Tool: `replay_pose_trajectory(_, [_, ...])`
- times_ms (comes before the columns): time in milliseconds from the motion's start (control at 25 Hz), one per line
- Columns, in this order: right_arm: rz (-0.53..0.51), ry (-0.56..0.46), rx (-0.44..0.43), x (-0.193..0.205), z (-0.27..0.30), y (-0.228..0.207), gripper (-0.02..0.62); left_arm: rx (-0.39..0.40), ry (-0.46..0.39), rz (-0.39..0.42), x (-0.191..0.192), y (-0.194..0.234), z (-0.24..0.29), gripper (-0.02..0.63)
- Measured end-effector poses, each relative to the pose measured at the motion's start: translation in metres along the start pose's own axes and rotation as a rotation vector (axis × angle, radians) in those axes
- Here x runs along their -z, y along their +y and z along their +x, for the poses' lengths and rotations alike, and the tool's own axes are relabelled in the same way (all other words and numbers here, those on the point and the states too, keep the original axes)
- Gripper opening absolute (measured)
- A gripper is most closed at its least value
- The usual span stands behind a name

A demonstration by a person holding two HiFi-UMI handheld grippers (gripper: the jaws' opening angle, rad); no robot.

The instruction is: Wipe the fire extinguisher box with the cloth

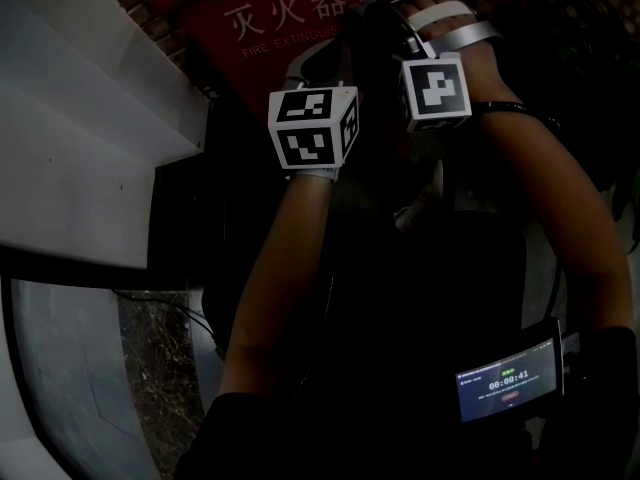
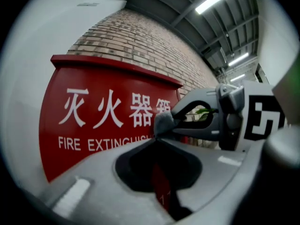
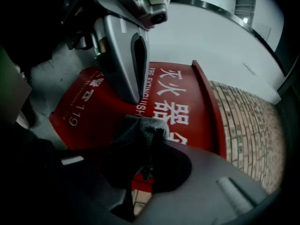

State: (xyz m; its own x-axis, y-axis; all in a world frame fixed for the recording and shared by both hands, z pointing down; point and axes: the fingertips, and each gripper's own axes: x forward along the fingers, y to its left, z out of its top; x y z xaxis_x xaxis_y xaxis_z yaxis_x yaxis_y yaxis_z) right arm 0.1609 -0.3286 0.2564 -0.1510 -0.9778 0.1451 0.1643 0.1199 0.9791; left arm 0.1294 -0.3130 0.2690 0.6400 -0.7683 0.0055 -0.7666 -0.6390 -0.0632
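Note:
The red fire extinguisher box [image 1: 290,23] with white lettering stands at the top of the head view and fills the left gripper view [image 2: 93,111]. A dark grey cloth [image 3: 140,128] is bunched at the tip of my right gripper [image 3: 143,132], which is shut on it close to the box front [image 3: 168,97]. From the left gripper view the cloth [image 2: 164,123] shows as a grey tuft at the right gripper's [image 2: 180,121] tip. My left gripper [image 2: 157,139] hangs beside it, jaws together with nothing in them; its fingers [image 3: 129,64] point at the box. Both marker cubes [image 1: 313,128] sit side by side.
A brick wall [image 2: 140,41] rises behind the box. A white stepped ledge [image 1: 90,148] runs along the left. A speckled floor [image 1: 160,368] shows below it. A small lit screen [image 1: 505,378] sits near the person's right forearm. The head view is very dark.

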Motion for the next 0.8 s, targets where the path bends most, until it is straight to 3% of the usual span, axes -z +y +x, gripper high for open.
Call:
replay_pose_trajectory(400, [-0.025, -0.049, -0.146, -0.023, 0.012, 0.096, 0.034, 0.024, 0.052, -0.036, 0.055, -0.003, 0.006, 0.0])
replay_pose_trajectory(800, [0.093, -0.053, -0.126, -0.025, 0.013, 0.117, 0.034, 0.053, 0.144, -0.065, 0.119, -0.014, 0.01, 0.0])
